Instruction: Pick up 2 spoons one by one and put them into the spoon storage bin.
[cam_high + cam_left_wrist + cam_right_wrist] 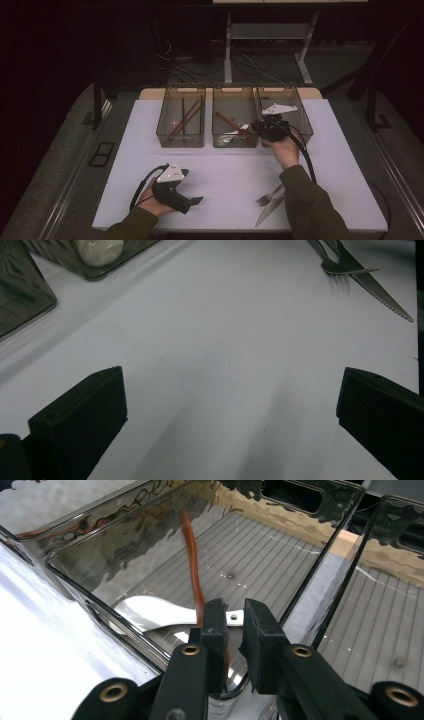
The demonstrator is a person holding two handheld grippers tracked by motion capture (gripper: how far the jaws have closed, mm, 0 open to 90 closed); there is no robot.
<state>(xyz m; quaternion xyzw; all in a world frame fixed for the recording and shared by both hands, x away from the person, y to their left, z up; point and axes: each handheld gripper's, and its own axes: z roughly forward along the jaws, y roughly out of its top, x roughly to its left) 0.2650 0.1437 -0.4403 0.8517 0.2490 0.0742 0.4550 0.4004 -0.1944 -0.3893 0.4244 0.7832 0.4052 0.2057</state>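
Observation:
Three smoky clear bins stand in a row at the table's far side. My right gripper (261, 127) (235, 615) hangs over the front right corner of the middle bin (235, 141) (75, 587). Its jaws stand a narrow gap apart with nothing between them. A reddish-brown stick (227, 122) (192, 565) slants down inside the bin just beside the left pad, above a white spoon (231, 134) (150, 612). My left gripper (192, 204) (230, 405) rests low at the table's near left, jaws wide open over bare white tabletop.
The left bin (180, 141) holds several dark and brown sticks. The right bin (302, 125) (380, 620) shows a bare ribbed floor. A fork (269, 195) (330, 262) and a serrated knife (270, 209) (380, 290) lie together near the front right edge.

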